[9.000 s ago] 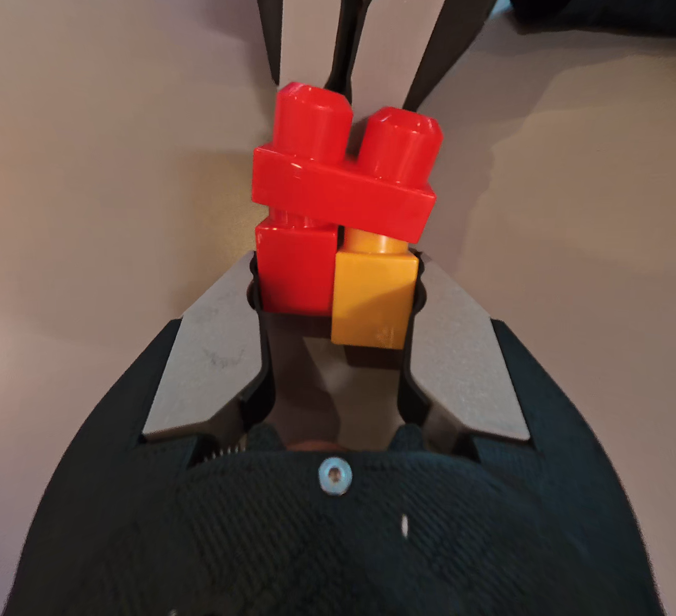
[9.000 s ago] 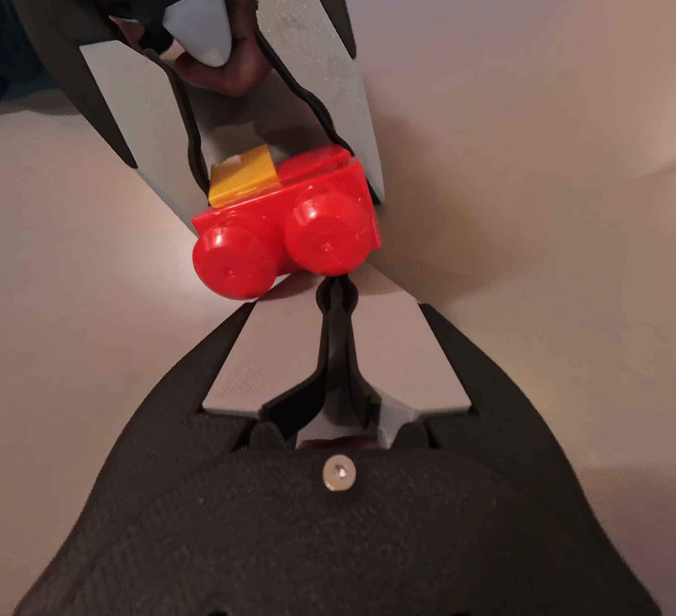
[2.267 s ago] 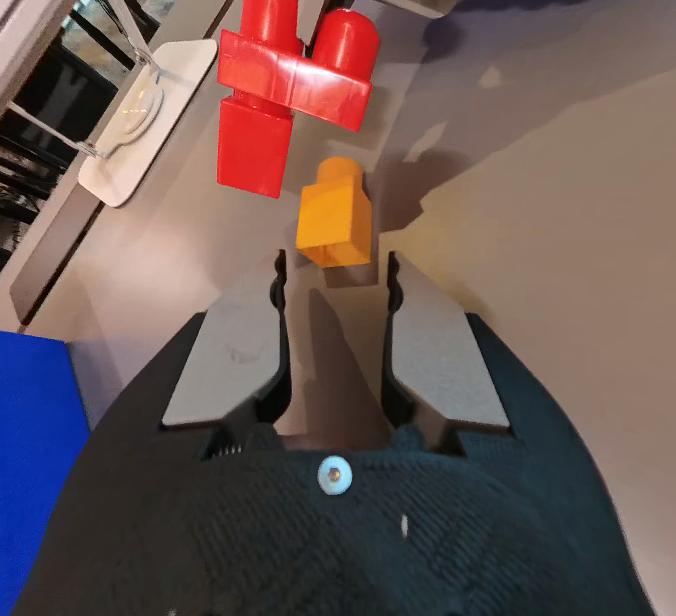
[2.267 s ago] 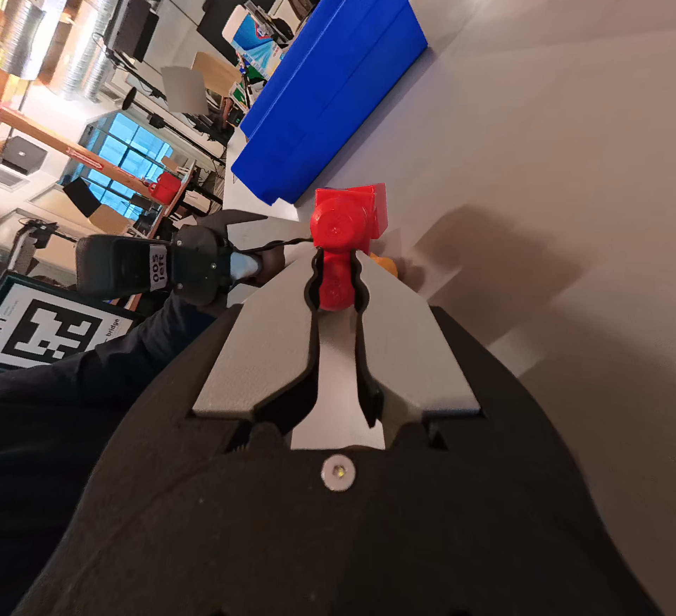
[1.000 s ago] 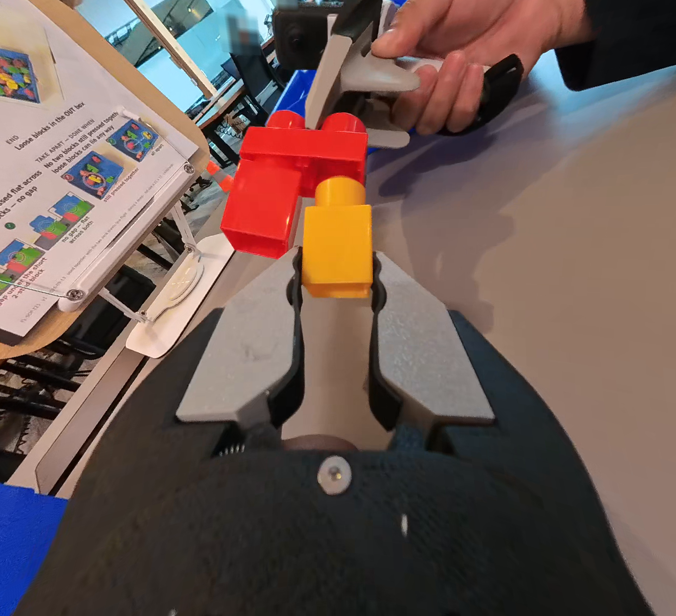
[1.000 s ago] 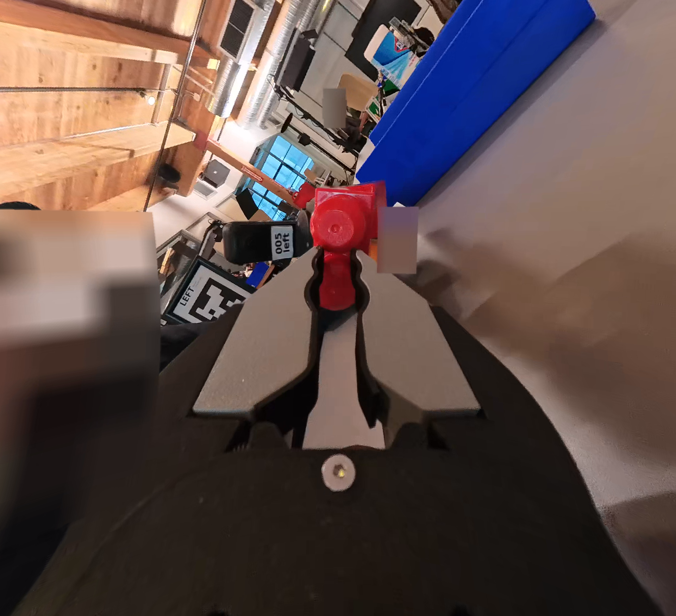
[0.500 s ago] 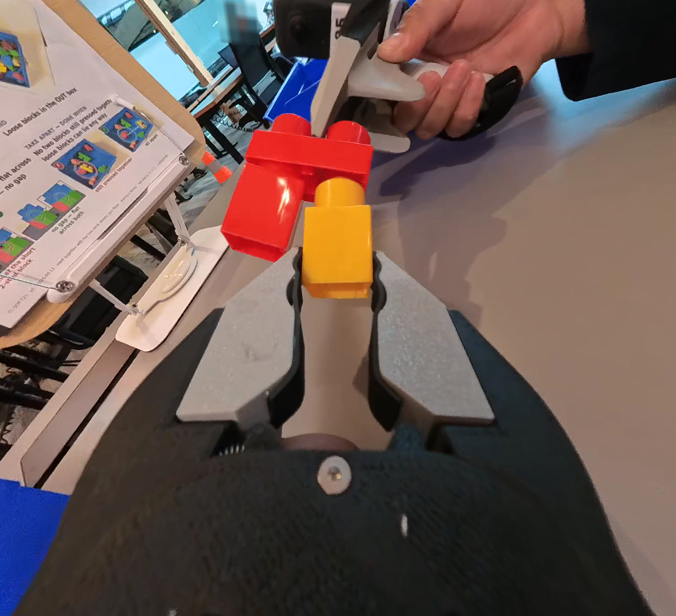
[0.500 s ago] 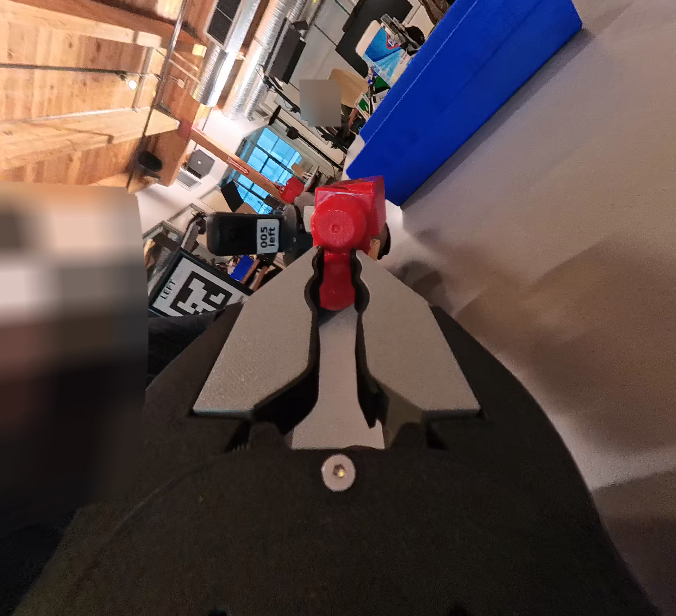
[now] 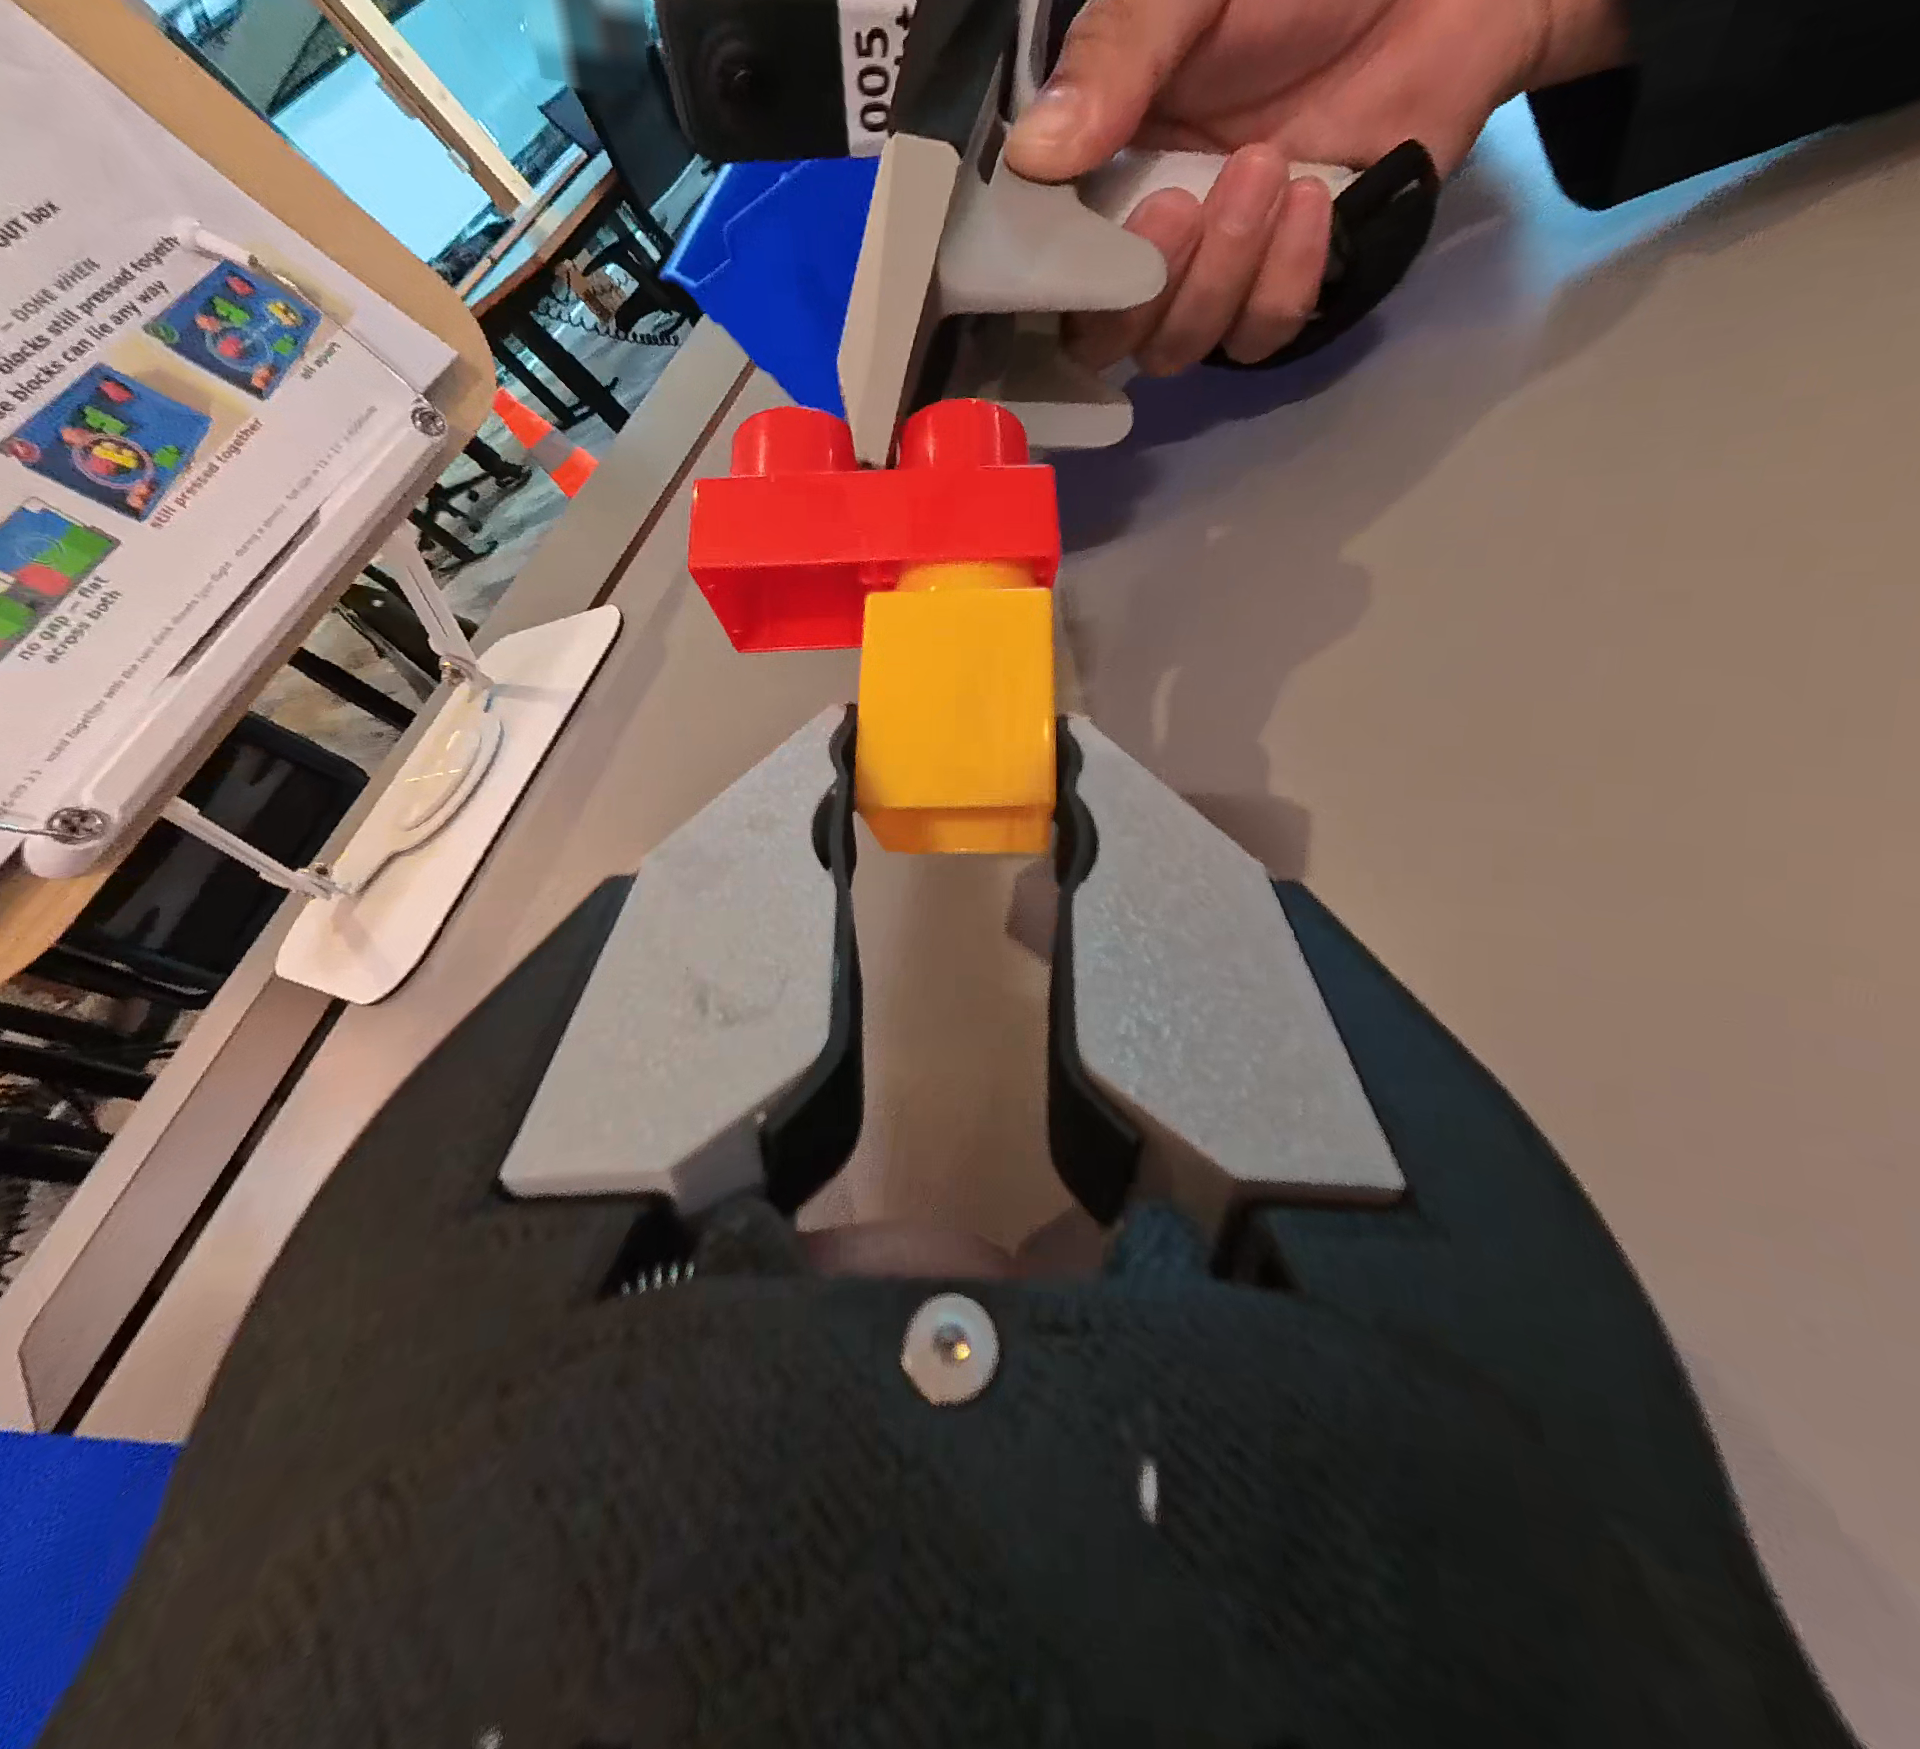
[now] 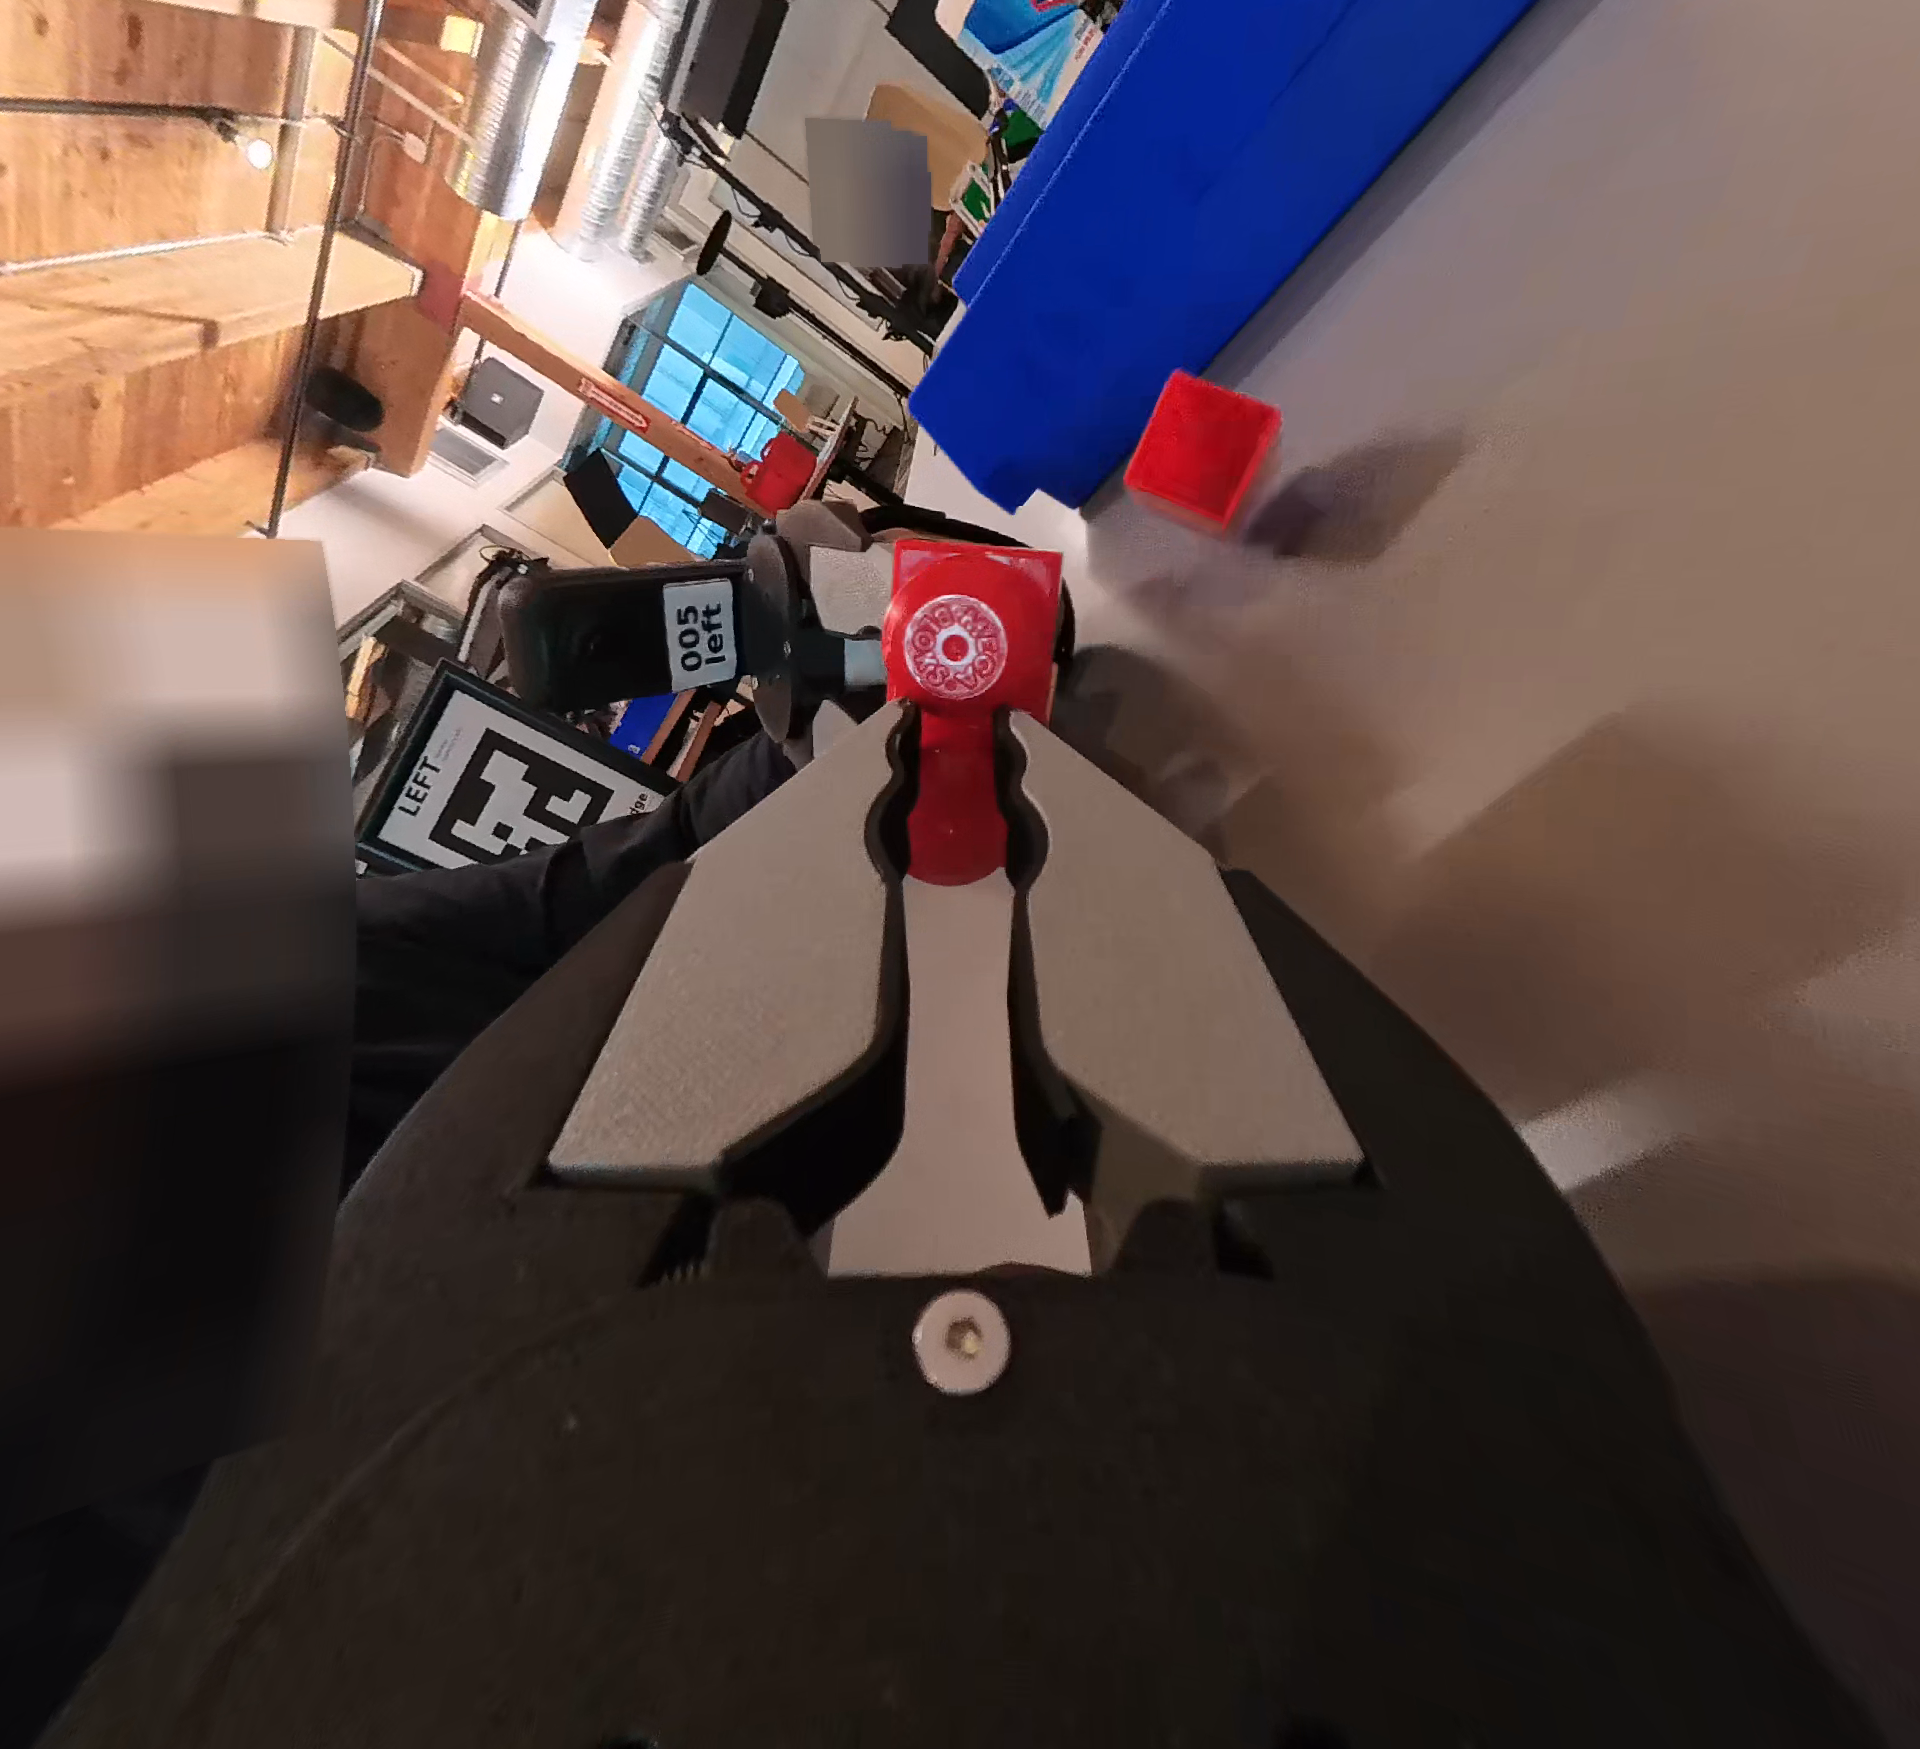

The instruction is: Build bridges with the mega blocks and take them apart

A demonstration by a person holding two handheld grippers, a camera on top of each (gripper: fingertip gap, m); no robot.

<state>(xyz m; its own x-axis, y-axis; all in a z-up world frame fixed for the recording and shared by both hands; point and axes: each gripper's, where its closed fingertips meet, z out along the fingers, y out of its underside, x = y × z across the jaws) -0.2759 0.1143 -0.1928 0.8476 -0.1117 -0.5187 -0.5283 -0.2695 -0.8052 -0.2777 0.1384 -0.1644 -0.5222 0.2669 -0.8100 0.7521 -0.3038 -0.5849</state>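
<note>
Pressing off-axis could make the yellow block (image 9: 954, 712), clamped in the closed left gripper (image 9: 954, 790), slip under the red two-stud block (image 9: 873, 520), pinched by a stud in the closed right gripper (image 10: 958, 790), both held above the table (image 9: 1558, 660); a small red block (image 10: 1200, 458) sits loose by the blue bin (image 10: 1299, 172).

Bare counter (image 9: 1558, 660) lies open on the right of the joined blocks (image 9: 914, 577) — a leaflet stand (image 9: 208, 411) crowds the left, a blue bin (image 10: 1299, 141) and a loose red block (image 10: 1200, 458) beyond.
</note>
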